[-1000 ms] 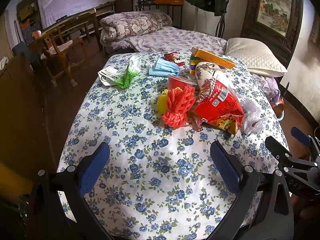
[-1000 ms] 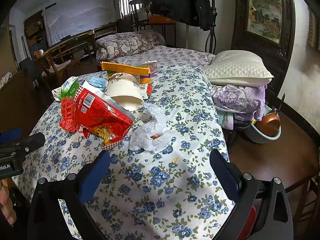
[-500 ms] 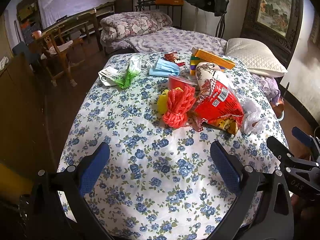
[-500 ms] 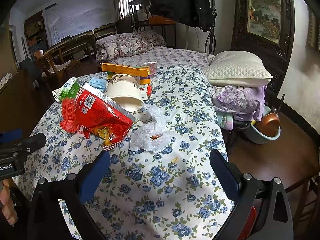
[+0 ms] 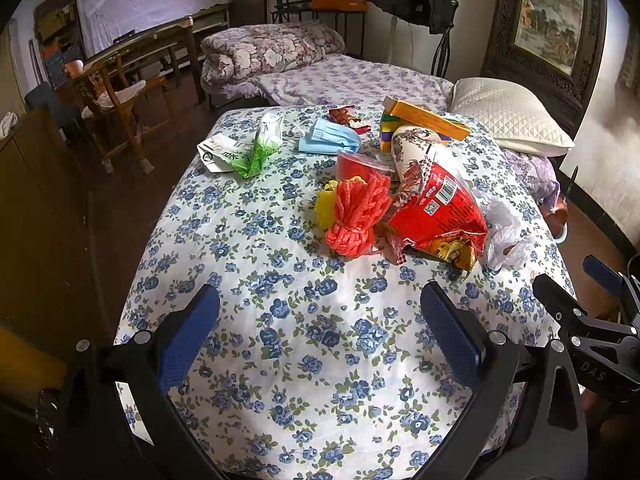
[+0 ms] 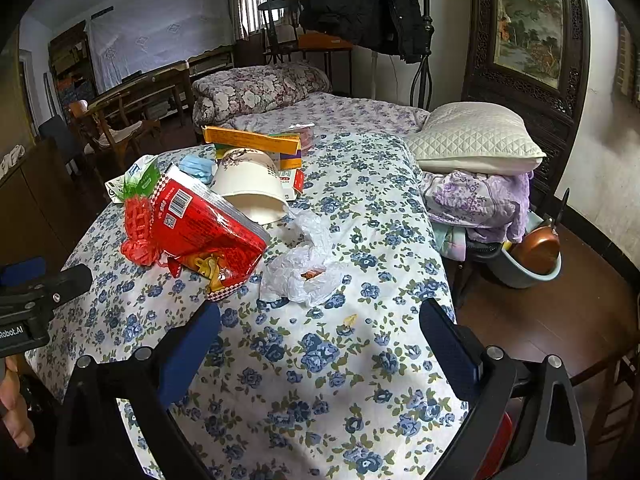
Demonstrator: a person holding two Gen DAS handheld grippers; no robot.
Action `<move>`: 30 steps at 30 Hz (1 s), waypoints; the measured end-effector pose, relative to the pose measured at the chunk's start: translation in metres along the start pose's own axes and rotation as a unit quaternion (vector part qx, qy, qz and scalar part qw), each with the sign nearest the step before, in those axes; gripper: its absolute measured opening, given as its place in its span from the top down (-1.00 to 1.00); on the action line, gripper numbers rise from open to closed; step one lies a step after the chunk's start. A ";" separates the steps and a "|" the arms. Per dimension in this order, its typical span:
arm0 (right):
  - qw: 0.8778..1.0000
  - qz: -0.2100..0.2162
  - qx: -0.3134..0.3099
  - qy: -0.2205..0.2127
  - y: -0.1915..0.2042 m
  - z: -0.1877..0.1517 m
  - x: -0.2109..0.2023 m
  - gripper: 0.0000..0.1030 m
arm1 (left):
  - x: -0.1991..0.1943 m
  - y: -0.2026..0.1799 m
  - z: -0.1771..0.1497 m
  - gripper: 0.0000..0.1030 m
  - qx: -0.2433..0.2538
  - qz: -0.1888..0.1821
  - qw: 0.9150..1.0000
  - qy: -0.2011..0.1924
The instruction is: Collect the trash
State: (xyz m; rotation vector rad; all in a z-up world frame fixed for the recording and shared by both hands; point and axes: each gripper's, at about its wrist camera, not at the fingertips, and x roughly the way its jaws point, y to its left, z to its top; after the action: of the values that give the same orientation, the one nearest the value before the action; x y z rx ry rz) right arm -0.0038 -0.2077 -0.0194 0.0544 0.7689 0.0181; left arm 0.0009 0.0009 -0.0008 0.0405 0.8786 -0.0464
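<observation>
Trash lies on a table with a blue-flowered cloth (image 5: 280,320). A red snack bag (image 5: 436,216) lies beside a red net bundle (image 5: 358,216), a crumpled white plastic bag (image 5: 504,236), an overturned paper cup (image 5: 412,144), a blue face mask (image 5: 330,140), a green wrapper (image 5: 262,148) and an orange box (image 5: 424,118). My left gripper (image 5: 320,344) is open and empty over the near edge. My right gripper (image 6: 320,352) is open and empty, just short of the white plastic bag (image 6: 304,268); the red snack bag (image 6: 200,228) lies left of it.
A bed with a rolled floral quilt (image 5: 272,50) and a white pillow (image 6: 472,140) lies behind the table. A basin with a copper pan (image 6: 536,248) sits on the floor at right. Wooden chairs (image 5: 116,104) stand at left.
</observation>
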 end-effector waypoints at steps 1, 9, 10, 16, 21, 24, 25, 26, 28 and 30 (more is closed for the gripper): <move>1.000 0.000 0.000 0.001 0.000 0.000 0.000 -0.89 | 0.000 0.000 0.000 -0.87 0.001 0.000 1.000 0.000; 1.000 -0.001 -0.002 0.003 0.000 0.000 0.001 -0.89 | 0.000 0.000 0.000 -0.87 0.000 0.000 1.000 0.000; 1.000 -0.001 -0.002 0.002 0.001 0.000 0.000 -0.89 | 0.000 0.000 0.000 -0.87 0.000 0.000 1.000 0.000; 1.000 0.000 -0.004 0.003 0.001 0.000 0.000 -0.89 | 0.002 0.001 0.000 -0.87 -0.001 0.001 1.000 0.005; 1.000 0.000 -0.003 0.004 0.001 -0.001 -0.001 -0.89 | 0.003 0.001 0.000 -0.87 0.000 -0.001 1.000 0.006; 1.000 0.001 -0.002 0.005 0.001 -0.001 -0.002 -0.89 | 0.003 0.000 0.000 -0.87 0.001 -0.001 1.000 0.005; 1.000 0.001 -0.002 0.005 0.001 0.000 -0.001 -0.89 | 0.003 0.000 0.000 -0.87 0.001 -0.001 1.000 0.005; 1.000 0.001 -0.002 0.004 0.001 -0.001 0.000 -0.89 | 0.003 0.000 0.000 -0.87 0.001 -0.001 1.000 0.006; 1.000 0.002 -0.002 0.004 -0.001 0.000 0.000 -0.89 | 0.003 0.000 -0.001 -0.87 0.001 -0.002 1.000 0.007; 1.000 0.001 -0.002 0.005 -0.001 0.000 0.001 -0.89 | 0.004 0.000 -0.001 -0.87 0.002 -0.002 1.000 0.007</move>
State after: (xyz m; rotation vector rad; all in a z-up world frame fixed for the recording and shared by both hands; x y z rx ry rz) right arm -0.0032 -0.2083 -0.0198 0.0519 0.7791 0.0220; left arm 0.0025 0.0011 -0.0041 0.0426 0.8922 -0.0505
